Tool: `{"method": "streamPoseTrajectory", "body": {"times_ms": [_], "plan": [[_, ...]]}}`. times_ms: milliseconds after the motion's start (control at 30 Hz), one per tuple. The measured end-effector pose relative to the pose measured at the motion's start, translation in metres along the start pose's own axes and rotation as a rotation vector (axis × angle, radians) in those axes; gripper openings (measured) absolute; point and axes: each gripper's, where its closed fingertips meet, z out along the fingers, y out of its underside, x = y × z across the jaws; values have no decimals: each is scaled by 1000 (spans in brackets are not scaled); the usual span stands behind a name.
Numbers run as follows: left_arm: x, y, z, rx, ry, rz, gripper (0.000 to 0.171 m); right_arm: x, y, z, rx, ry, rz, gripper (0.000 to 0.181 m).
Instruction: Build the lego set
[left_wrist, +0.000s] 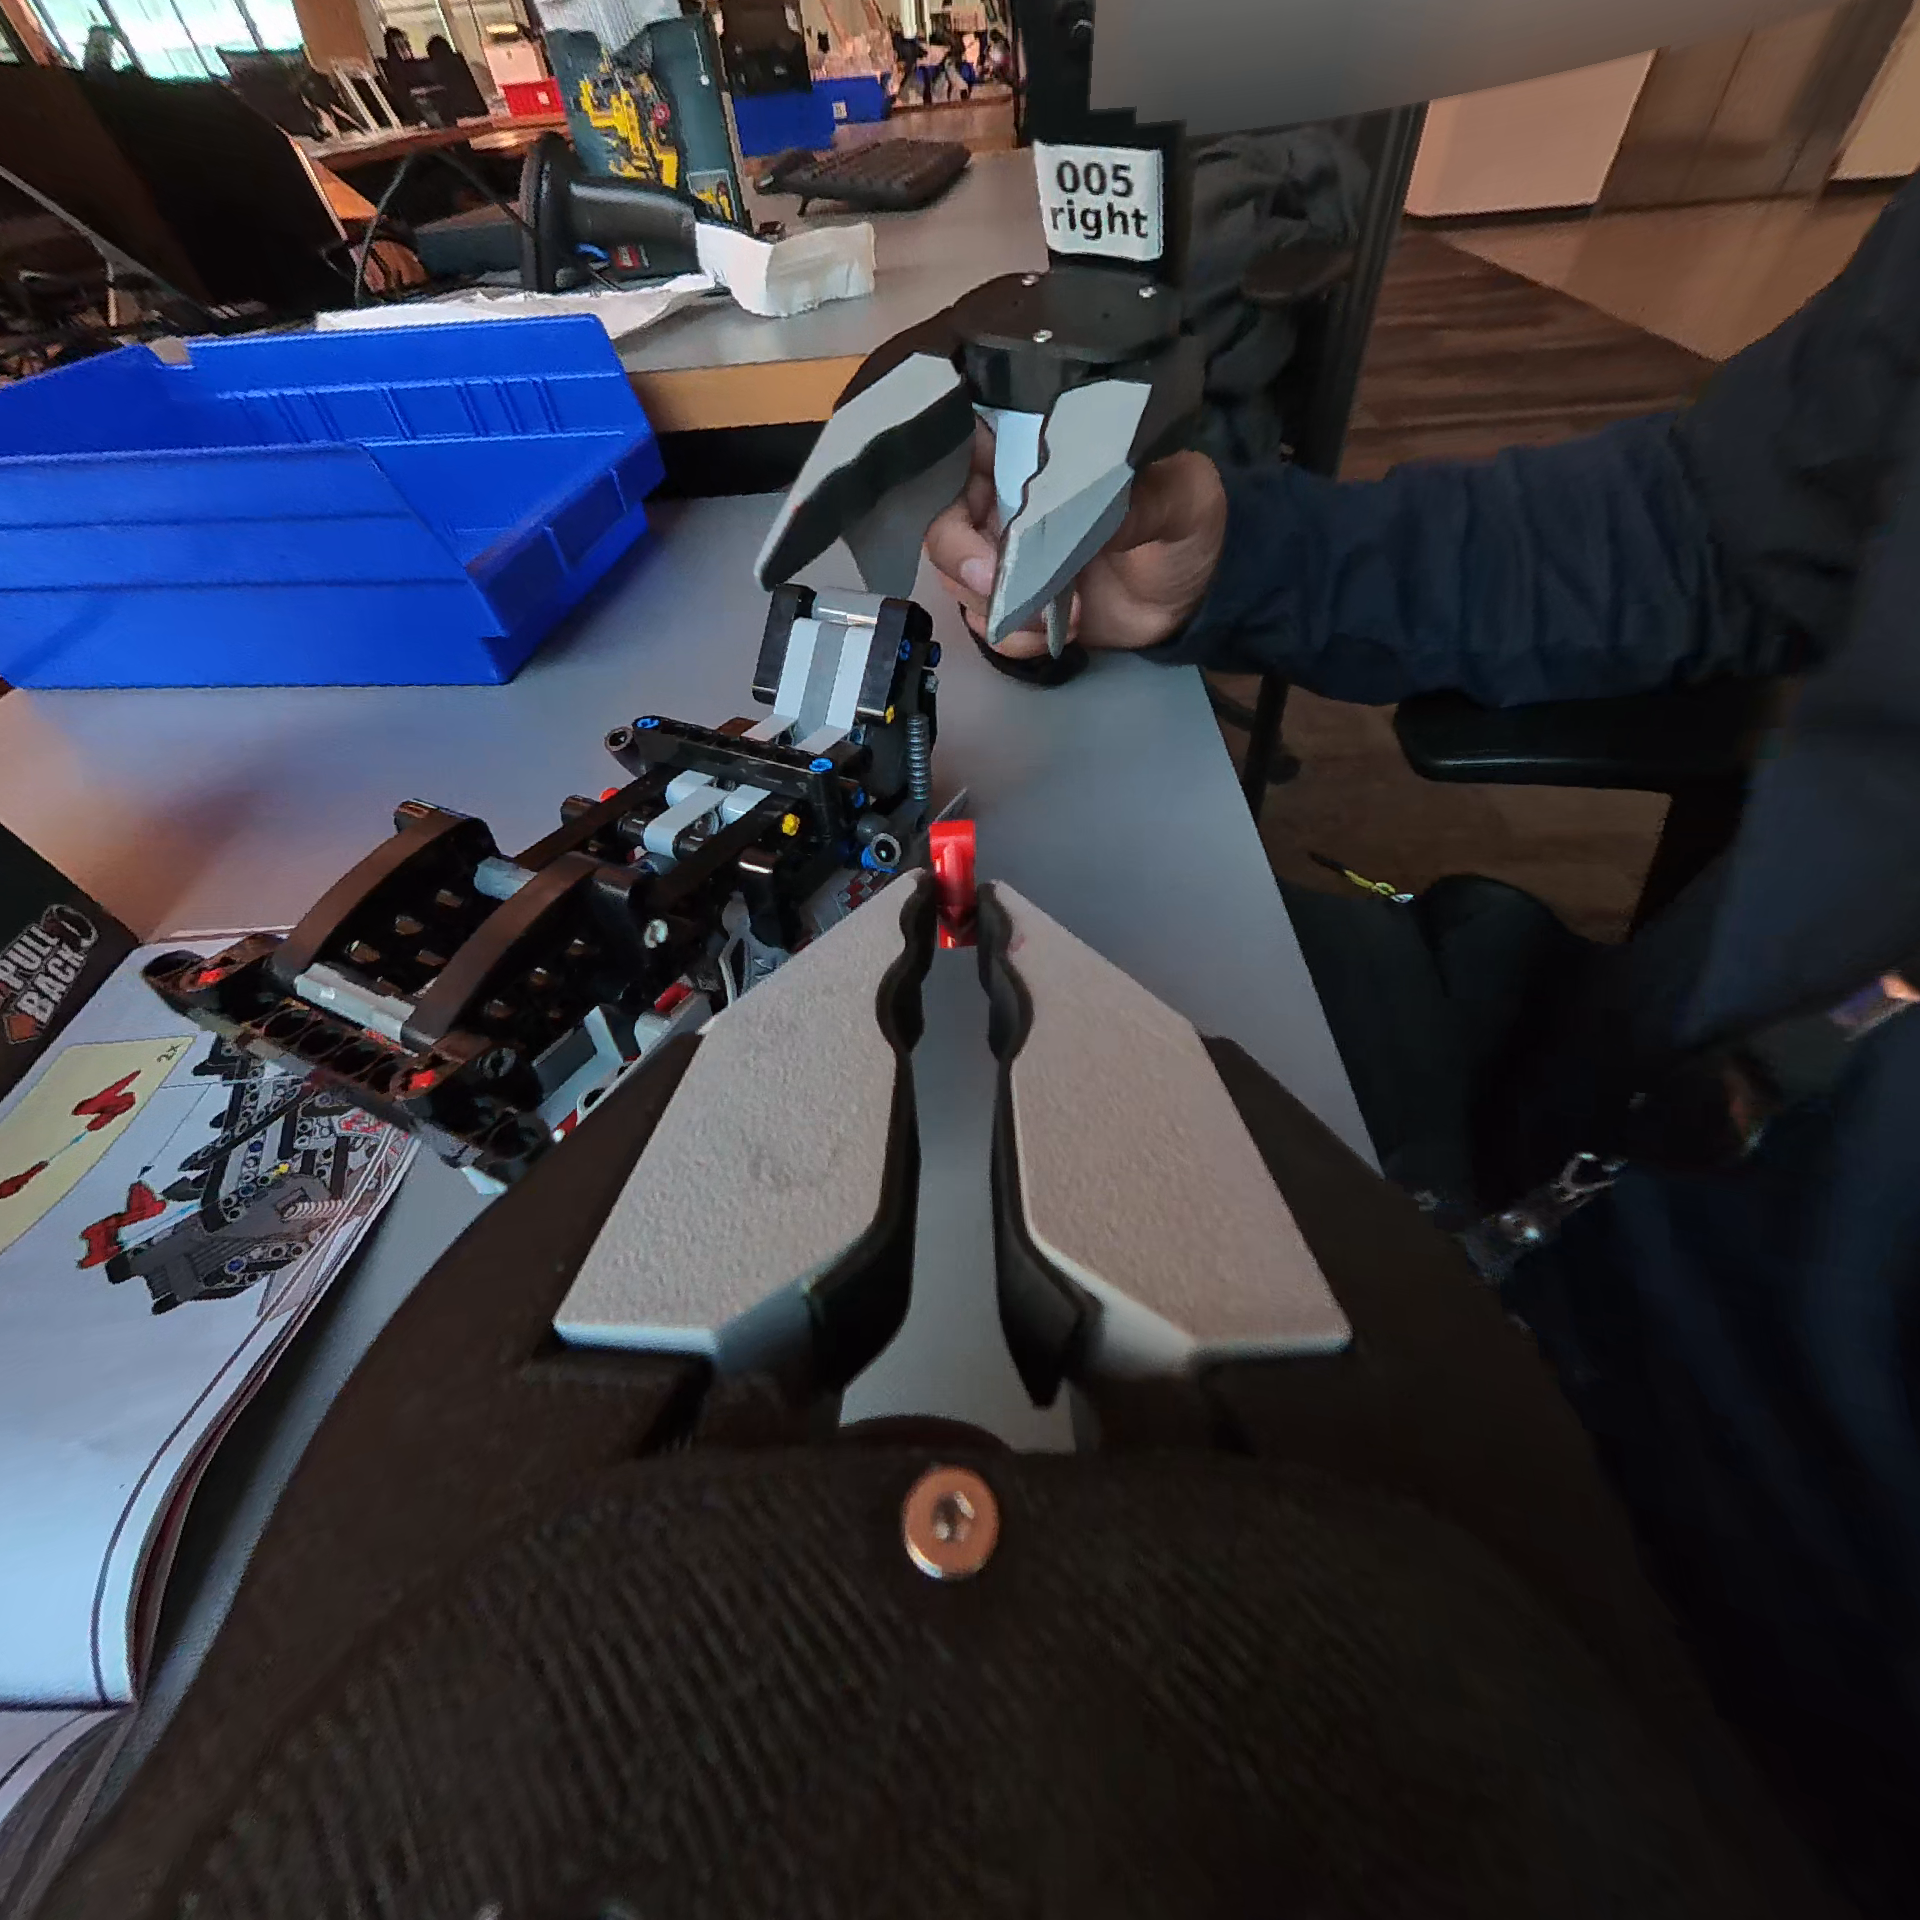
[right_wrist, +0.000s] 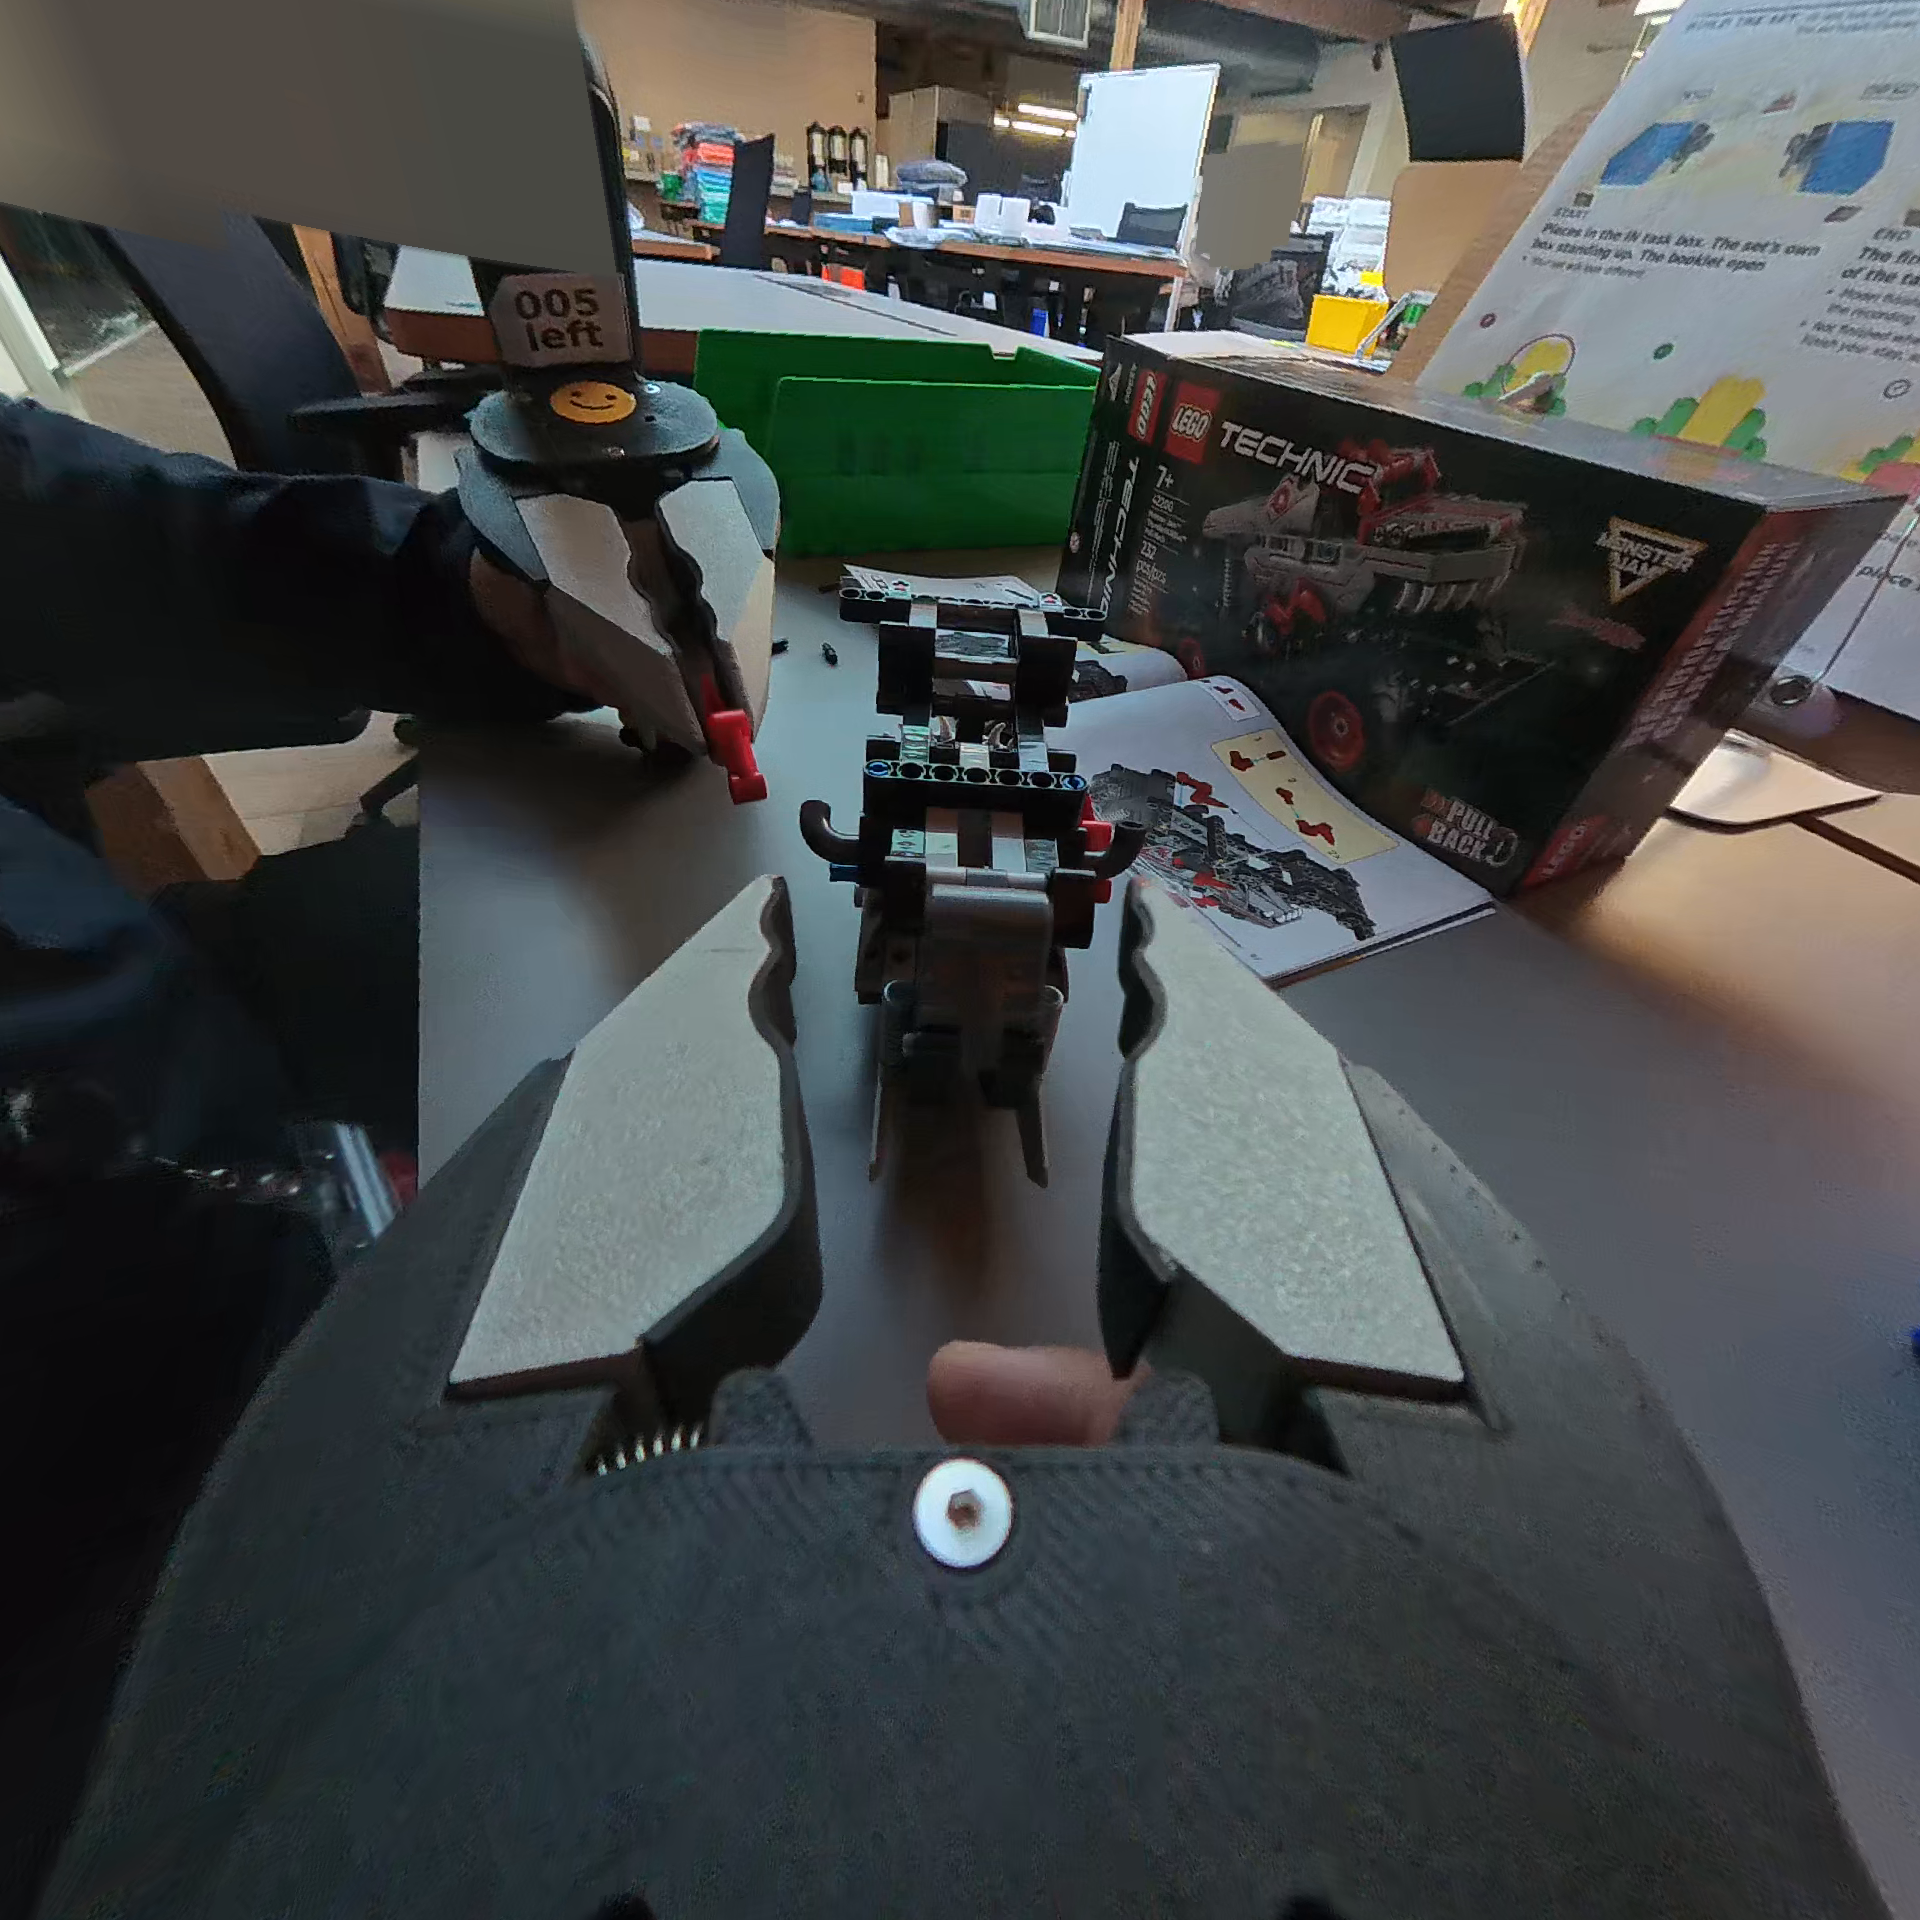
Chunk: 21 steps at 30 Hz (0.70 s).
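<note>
A partly built black and grey lego truck chassis (left_wrist: 582, 914) lies on the grey table; it also shows end-on in the right wrist view (right_wrist: 966, 862). My left gripper (left_wrist: 954, 902) is shut on a small red lego piece (left_wrist: 952, 873), held just right of the chassis; the same gripper (right_wrist: 717, 717) and red piece (right_wrist: 732, 748) show in the right wrist view. My right gripper (right_wrist: 956, 914) is open, its fingers on either side of the chassis's near end without touching. It shows in the left wrist view (left_wrist: 883, 592) above the raised grey seat part.
A blue bin (left_wrist: 312, 499) stands left of the chassis. An open instruction booklet (right_wrist: 1268, 821) lies beside it, with the set's box (right_wrist: 1455, 623) and a green bin (right_wrist: 914, 457) behind. The table's edge (left_wrist: 1278, 883) runs close on the left gripper's side. A person's sleeve (left_wrist: 1507, 561) is near. Left tips to right tips: about 9 cm.
</note>
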Motion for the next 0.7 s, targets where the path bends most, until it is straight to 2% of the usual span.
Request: {"method": "streamPoseTrajectory", "body": {"times_ms": [267, 467, 567, 700], "plan": [[8, 2, 1, -9, 38, 32, 4, 3, 1, 7, -11, -28, 32, 55], [-4, -5, -5, 47, 16, -50, 4, 2, 9, 16, -70, -44, 17, 51], [-8, -4, -4, 41, 10, -83, 4, 3, 11, 18, -92, -44, 21, 43], [-9, 0, -1, 7, 7, -91, 4, 5, 16, 20, -123, -50, 30, 43]]}}
